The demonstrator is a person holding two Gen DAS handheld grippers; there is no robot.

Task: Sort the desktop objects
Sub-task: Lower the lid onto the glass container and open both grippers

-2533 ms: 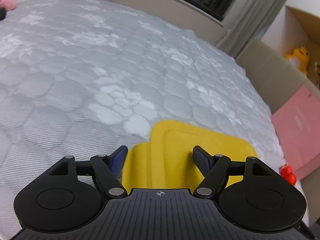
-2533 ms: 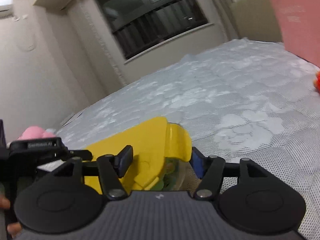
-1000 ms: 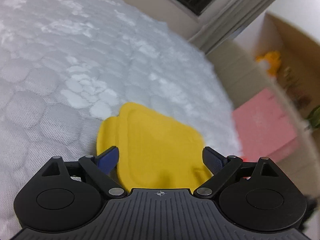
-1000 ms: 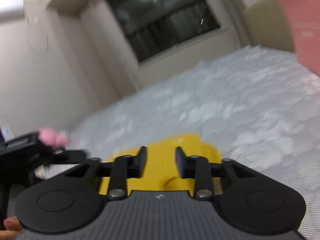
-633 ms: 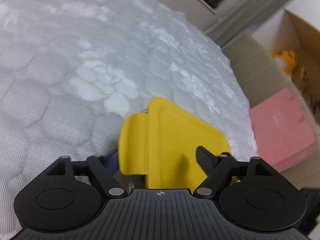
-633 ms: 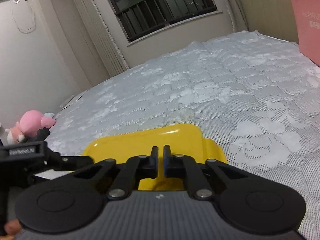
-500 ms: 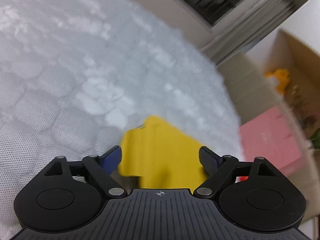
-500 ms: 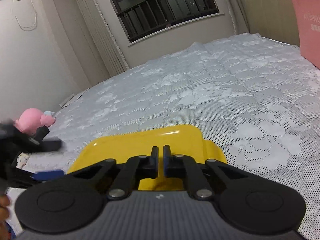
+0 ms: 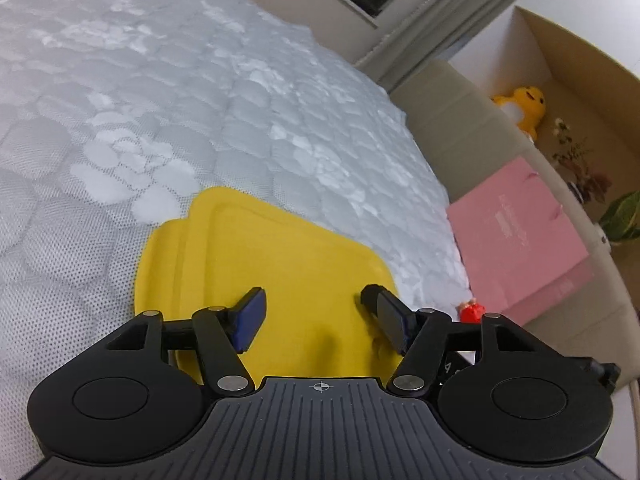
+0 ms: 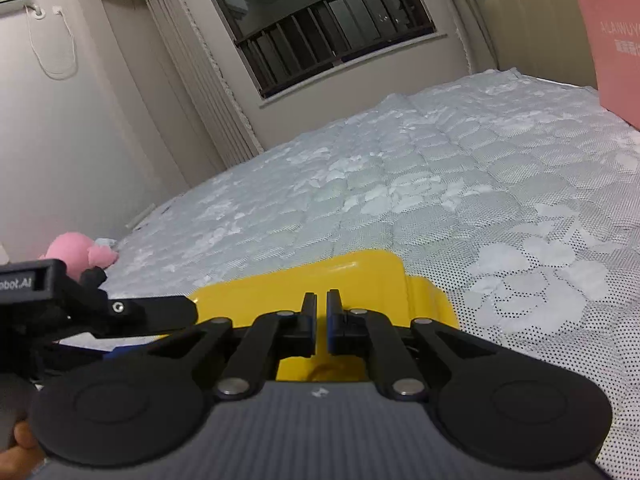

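A yellow box lid [image 9: 272,256] lies flat on the grey quilted mattress [image 9: 160,100]. My left gripper [image 9: 314,304] hovers just over the lid's near part. Its jaws are closing, with only the flat lid surface under the gap and no pad pressing on anything. In the right wrist view the same yellow lid [image 10: 320,276] sits right beyond my right gripper [image 10: 321,312], whose pads stand almost together with nothing visible between them. The left gripper's finger [image 10: 160,314] reaches in from the left over the lid's edge. What is under the lid is hidden.
A pink paper bag [image 9: 520,240] leans on the beige headboard [image 9: 448,120], with a small red figure [image 9: 472,312] at its foot. A yellow plush [image 9: 524,104] sits in a cardboard box. A pink plush [image 10: 76,252] lies at the mattress's far left edge.
The lid, tilted up earlier with contents showing, now lies flat. My right jaws went from a small gap to shut. My left jaws have narrowed and sit lower over the lid.
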